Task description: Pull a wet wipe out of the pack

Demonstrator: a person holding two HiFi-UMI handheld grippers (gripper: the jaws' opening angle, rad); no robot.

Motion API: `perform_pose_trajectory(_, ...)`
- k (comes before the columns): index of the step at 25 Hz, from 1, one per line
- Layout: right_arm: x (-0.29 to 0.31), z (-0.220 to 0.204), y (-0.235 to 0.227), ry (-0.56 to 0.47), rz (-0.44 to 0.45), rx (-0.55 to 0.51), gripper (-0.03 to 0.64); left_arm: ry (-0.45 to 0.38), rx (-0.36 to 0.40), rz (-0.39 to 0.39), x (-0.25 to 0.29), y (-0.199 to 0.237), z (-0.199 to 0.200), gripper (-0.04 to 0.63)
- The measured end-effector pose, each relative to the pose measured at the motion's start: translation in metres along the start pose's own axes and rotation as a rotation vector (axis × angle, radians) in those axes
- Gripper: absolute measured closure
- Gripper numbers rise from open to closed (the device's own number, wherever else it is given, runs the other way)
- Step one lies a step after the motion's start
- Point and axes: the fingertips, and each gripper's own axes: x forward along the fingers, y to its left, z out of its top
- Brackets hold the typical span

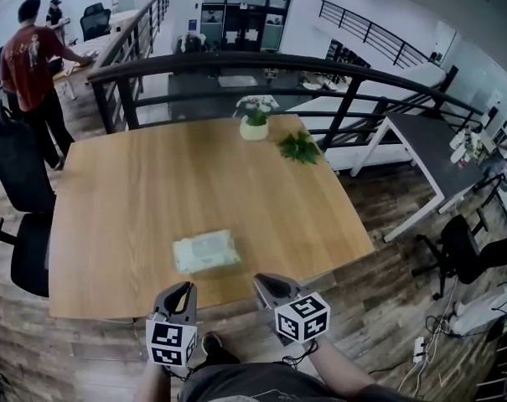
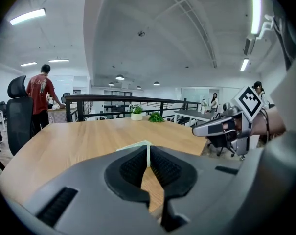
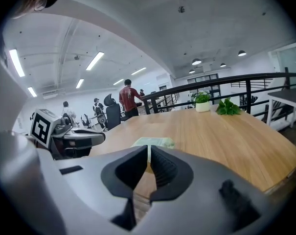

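Note:
A pale green pack of wet wipes (image 1: 206,251) lies flat on the wooden table (image 1: 136,191), near its front edge. My left gripper (image 1: 181,292) hovers at the table's front edge, just short of the pack and slightly left of it, jaws shut and empty. My right gripper (image 1: 266,284) is level with it, to the pack's right, also shut and empty. In the left gripper view the pack (image 2: 138,145) peeks over the closed jaws (image 2: 148,161). The right gripper view shows the pack (image 3: 154,142) just beyond its closed jaws (image 3: 148,163).
A white pot of flowers (image 1: 255,115) and a green leafy sprig (image 1: 300,147) stand at the table's far side. A black railing (image 1: 270,65) runs behind. Black office chairs (image 1: 23,182) stand to the left, a grey desk (image 1: 429,153) to the right. A person in red (image 1: 33,74) stands far left.

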Motion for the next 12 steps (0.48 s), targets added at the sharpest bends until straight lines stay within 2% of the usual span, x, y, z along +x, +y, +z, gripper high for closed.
perform_pose_trajectory(6,0.025,0.008,0.003,0.020,-0.046,0.000,0.586,0.022,0.009,-0.069,0.015,0.020,-0.008,0.569)
perform_pose_trajectory(12,0.048,0.006,0.004,0.036,-0.076,0.011,0.586,0.021,0.039,-0.100,0.030,0.035,-0.011,0.569)
